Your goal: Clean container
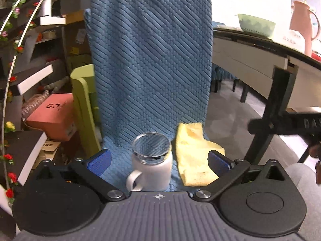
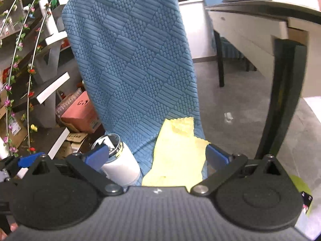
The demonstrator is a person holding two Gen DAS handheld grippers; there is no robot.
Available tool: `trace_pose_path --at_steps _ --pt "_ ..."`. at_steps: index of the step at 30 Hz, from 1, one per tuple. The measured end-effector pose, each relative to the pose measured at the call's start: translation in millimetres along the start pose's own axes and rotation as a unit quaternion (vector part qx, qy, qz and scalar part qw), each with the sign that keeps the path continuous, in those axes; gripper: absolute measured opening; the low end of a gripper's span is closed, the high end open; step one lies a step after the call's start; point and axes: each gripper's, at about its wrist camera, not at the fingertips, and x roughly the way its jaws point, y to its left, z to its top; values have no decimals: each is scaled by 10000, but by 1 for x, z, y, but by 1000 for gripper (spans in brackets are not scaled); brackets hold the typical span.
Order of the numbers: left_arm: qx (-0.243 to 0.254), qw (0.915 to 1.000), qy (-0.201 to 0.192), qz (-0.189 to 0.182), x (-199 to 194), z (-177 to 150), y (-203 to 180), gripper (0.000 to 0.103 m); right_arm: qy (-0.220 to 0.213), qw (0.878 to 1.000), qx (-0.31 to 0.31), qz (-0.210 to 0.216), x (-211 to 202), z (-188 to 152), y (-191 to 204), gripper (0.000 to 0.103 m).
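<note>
A white mug (image 1: 152, 169) with a steel rim and a handle at its lower left stands upright on a blue quilted cloth (image 1: 150, 60). A yellow rag (image 1: 193, 156) lies crumpled just right of it. My left gripper (image 1: 159, 159) is open, its blue pads on either side of the mug, apart from it. In the right wrist view the mug (image 2: 120, 168) sits at the left and the yellow rag (image 2: 176, 158) lies between the open fingers of my right gripper (image 2: 156, 157). Both grippers are empty.
Shelves with flower garlands (image 1: 18, 50) and a pink box (image 1: 53, 118) stand at the left. A green chair (image 1: 84, 104) is behind the cloth. A desk (image 1: 260, 58) with a green bowl (image 1: 255, 25) and pink jug (image 1: 303, 26) stands at the right, with a black leg (image 2: 280, 100).
</note>
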Motion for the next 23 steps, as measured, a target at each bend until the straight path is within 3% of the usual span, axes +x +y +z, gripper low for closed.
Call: trace_pose_path --at_steps 17,23 --pt "-438 9984 -35 353 -11 -3 25 103 69 9991 -137 -399 -10 -29 16 103" --pt "-490 9985 -7 250 -10 -3 28 103 76 9992 -183 -360 -8 -31 19 103"
